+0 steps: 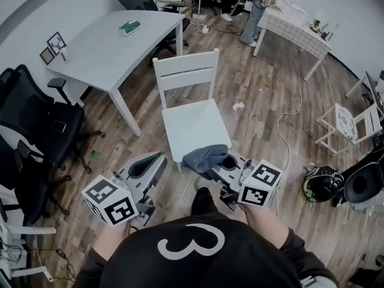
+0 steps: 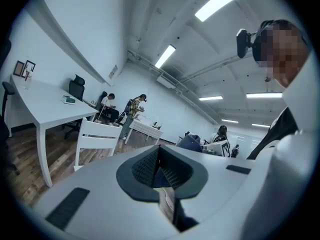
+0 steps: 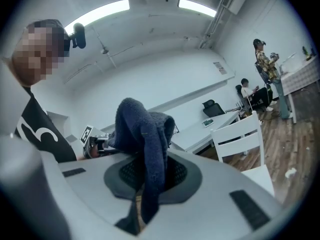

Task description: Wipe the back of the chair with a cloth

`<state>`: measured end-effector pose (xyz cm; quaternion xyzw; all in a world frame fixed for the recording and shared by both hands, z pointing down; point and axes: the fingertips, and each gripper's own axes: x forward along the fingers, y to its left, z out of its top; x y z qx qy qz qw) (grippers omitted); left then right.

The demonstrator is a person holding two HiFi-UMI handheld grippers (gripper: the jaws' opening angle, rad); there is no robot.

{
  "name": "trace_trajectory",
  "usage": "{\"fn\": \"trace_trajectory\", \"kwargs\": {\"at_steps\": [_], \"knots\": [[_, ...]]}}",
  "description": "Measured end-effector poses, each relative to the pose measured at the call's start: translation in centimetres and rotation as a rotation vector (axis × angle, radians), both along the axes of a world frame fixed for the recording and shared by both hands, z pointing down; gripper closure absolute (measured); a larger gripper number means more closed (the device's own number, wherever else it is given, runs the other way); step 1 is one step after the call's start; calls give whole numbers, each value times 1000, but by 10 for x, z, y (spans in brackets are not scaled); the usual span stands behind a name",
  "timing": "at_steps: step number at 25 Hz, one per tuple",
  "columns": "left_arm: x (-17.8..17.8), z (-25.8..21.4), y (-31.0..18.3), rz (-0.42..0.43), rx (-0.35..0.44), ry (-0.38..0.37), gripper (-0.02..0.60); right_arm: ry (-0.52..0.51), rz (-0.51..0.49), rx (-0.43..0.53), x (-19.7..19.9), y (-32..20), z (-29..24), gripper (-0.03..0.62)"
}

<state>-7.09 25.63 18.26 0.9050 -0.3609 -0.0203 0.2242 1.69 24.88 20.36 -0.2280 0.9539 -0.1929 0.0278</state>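
Note:
The white wooden chair (image 1: 186,71) stands on the floor ahead of me with its seat (image 1: 195,125) toward me and its slatted back on the far side. My right gripper (image 1: 223,164) is shut on a dark blue cloth (image 1: 206,158), held just above the seat's near right corner. In the right gripper view the cloth (image 3: 145,139) bunches up out of the closed jaws, and the chair (image 3: 245,134) lies to the right. My left gripper (image 1: 157,158) hangs shut and empty at the seat's near left corner; its view shows the chair (image 2: 97,136) at left.
A white table (image 1: 120,44) stands left of the chair, with black office chairs (image 1: 42,131) further left. A cable (image 1: 288,125) trails over the wood floor at right, near a helmet (image 1: 322,183) and a small white chair (image 1: 351,122). People are at the far tables (image 1: 255,5).

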Motion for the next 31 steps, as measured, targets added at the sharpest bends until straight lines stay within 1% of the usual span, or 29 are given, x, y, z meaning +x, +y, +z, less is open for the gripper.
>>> {"fn": "trace_trajectory", "kwargs": {"at_steps": [3,5,9,18,31], "knots": [[2,-15,22,7,36,11,568,-18,12,22,0,22,-17,546],[4,-23,33,10,58,16,568,-10,11,36,-1,34,-23,546],[7,-32,44,12,82,19,568,-4,10,49,0,46,-29,548],[5,-39,48,18,96,33,568,-29,19,20,-1,49,-31,548],[2,-37,49,27,94,38,569,-25,36,26,-3,53,-32,548]]}}
